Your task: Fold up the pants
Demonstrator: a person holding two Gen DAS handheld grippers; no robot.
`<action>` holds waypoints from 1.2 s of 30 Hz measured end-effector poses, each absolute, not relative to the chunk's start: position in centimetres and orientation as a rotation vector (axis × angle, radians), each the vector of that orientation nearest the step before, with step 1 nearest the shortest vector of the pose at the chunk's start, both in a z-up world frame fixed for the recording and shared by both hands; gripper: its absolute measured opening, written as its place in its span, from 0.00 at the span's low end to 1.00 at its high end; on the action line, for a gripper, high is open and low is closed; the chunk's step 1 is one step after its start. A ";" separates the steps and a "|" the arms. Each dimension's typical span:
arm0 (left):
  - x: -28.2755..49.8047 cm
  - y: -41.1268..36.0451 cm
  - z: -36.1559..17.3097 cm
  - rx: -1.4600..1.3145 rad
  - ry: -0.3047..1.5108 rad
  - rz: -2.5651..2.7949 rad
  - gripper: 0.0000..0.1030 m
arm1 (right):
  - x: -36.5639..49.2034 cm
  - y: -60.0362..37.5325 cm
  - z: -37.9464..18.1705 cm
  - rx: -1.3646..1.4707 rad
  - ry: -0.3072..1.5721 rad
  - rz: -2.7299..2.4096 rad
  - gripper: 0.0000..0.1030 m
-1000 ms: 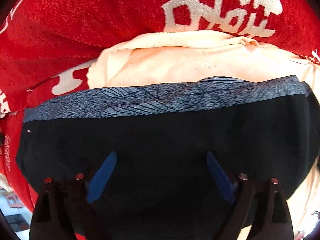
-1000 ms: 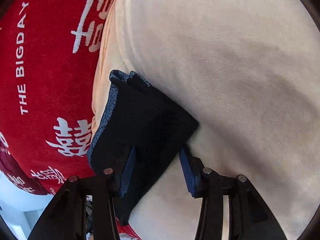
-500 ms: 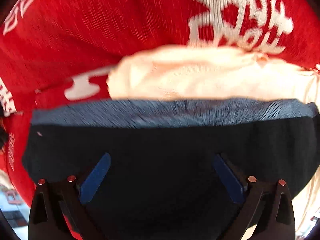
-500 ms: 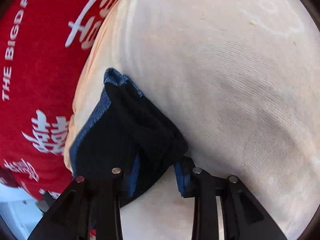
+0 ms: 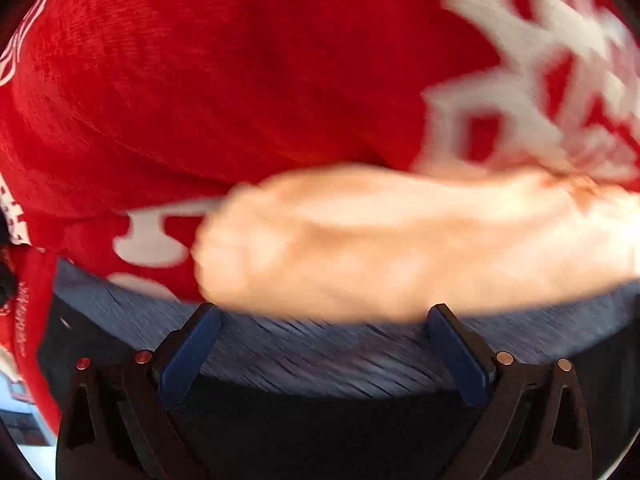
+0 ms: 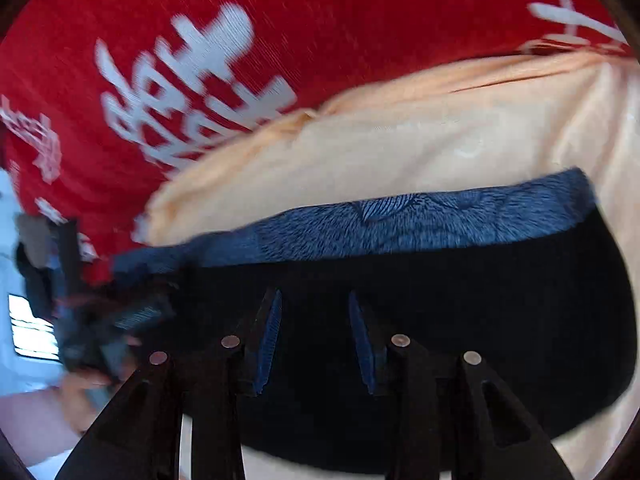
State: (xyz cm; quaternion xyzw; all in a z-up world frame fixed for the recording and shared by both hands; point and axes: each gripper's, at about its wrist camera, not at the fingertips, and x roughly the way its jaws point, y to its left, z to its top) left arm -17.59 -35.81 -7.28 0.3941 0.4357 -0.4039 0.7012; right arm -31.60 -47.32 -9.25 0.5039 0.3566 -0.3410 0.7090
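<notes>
Pants (image 6: 460, 320), black with a blue patterned waistband (image 6: 440, 220), lie on a cream cloth (image 6: 400, 148) over a red printed cover (image 6: 320, 32). The right gripper (image 6: 314, 300) hangs above them, jaws narrowing with nothing between. The left gripper (image 5: 324, 316) gapes wide and empty over the waistband.

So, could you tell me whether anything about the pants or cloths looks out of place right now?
Nothing stands out. The dark pants lie flat, blue waistband straight, on the cream cloth over the red cloth. Motion blur hides fine detail.
</notes>
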 end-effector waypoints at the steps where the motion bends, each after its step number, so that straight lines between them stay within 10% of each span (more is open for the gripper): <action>1: -16.8 -35.9 -7.0 0.876 0.970 -0.877 1.00 | -31.9 -48.4 -9.4 1.099 0.798 -0.801 0.23; 15: -14.1 -22.2 -5.8 0.889 1.038 -0.774 1.00 | -41.6 -43.2 -9.2 1.307 0.865 -1.025 0.32; 24: -13.5 -22.5 -5.8 0.922 1.061 -0.786 1.00 | -48.8 -40.3 -10.5 1.601 0.555 -1.214 0.48; 28: -14.4 -21.4 -5.5 0.925 1.023 -0.812 1.00 | -49.7 -41.8 -10.6 1.621 0.545 -1.170 0.17; 36: -13.6 -20.8 -4.1 0.908 1.081 -0.782 1.00 | -51.7 -37.7 -10.9 1.660 0.637 -1.252 0.10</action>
